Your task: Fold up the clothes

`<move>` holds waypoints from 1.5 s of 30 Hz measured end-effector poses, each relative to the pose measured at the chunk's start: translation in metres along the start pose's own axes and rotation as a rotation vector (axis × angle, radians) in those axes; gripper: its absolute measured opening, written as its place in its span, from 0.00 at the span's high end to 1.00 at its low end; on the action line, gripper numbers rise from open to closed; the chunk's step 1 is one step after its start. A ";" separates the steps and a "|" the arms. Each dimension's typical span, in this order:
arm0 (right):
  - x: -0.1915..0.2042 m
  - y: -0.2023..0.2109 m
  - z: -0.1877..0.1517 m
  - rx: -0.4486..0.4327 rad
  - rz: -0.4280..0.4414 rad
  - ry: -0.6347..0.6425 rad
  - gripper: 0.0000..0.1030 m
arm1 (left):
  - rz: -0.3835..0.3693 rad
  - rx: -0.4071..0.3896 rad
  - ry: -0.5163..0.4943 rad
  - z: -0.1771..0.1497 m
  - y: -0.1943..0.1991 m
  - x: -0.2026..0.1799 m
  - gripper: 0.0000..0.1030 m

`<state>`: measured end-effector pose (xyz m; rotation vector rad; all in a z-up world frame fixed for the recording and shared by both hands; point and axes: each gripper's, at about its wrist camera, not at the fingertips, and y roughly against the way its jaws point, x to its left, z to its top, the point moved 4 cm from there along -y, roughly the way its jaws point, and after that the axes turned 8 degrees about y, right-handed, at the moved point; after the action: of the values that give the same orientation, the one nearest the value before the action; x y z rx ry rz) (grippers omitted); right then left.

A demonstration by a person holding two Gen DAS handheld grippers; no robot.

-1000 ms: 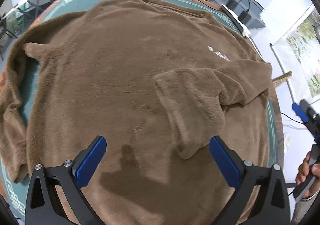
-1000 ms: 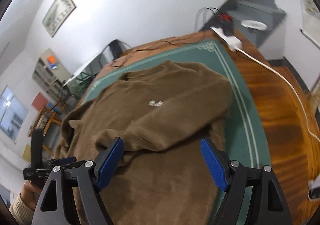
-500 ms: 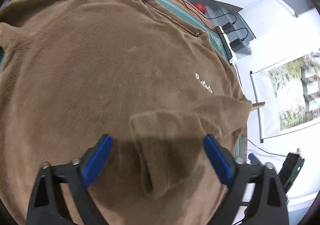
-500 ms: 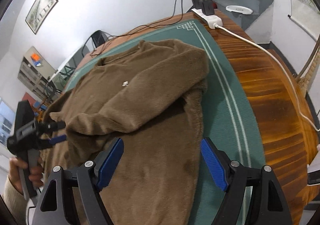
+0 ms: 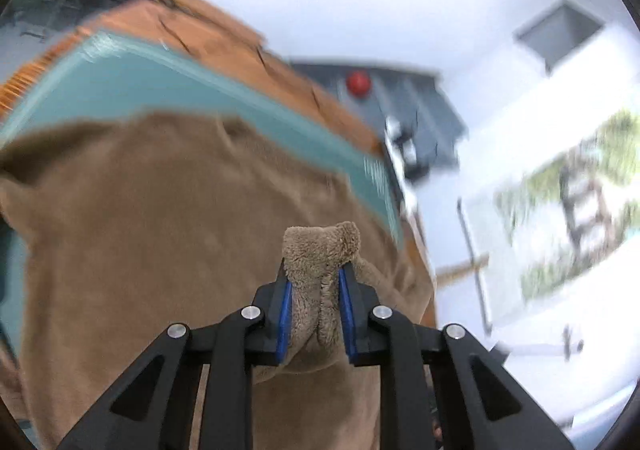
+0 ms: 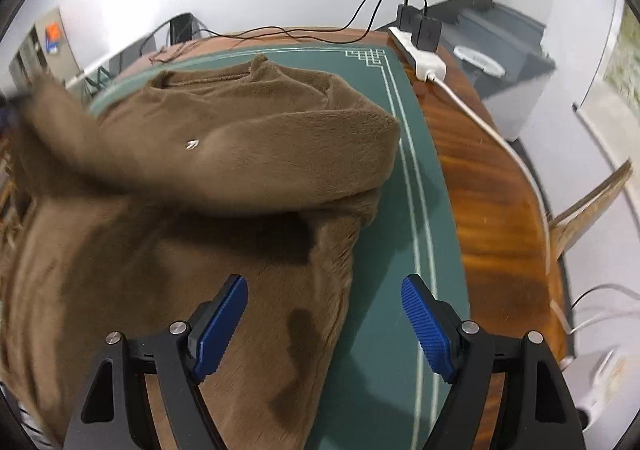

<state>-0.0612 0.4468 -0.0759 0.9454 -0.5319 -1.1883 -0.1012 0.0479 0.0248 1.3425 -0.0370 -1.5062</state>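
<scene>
Left wrist view: my left gripper (image 5: 314, 304) pinches the cuff of the fuzzy brown fleece sweater (image 5: 160, 234), raised above the body spread on the green table mat (image 5: 200, 85). Background is blurred.

Right wrist view: my right gripper (image 6: 324, 324) is spread wide, empty, over the sweater's hem edge. A white power strip (image 6: 420, 55) lies on the wooden table (image 6: 492, 209) beyond.

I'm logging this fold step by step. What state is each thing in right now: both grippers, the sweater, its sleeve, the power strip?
left gripper: shut on the sleeve cuff.
right gripper: open, holding nothing, over the sweater's edge.
brown sweater: spread on the green mat, partly folded.
sleeve cuff: pinched, lifted off the sweater body.
power strip: on the wooden table, two black adapters plugged in.
</scene>
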 end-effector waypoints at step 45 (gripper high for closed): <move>-0.024 -0.086 0.150 -0.016 -0.018 -0.018 0.19 | 0.327 -0.013 0.065 0.004 -0.005 0.120 0.73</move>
<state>-0.2323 0.4126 -0.0655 0.9287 -0.5284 -1.2169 -0.0830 -0.0352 -0.0601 1.3030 -0.1956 -1.1855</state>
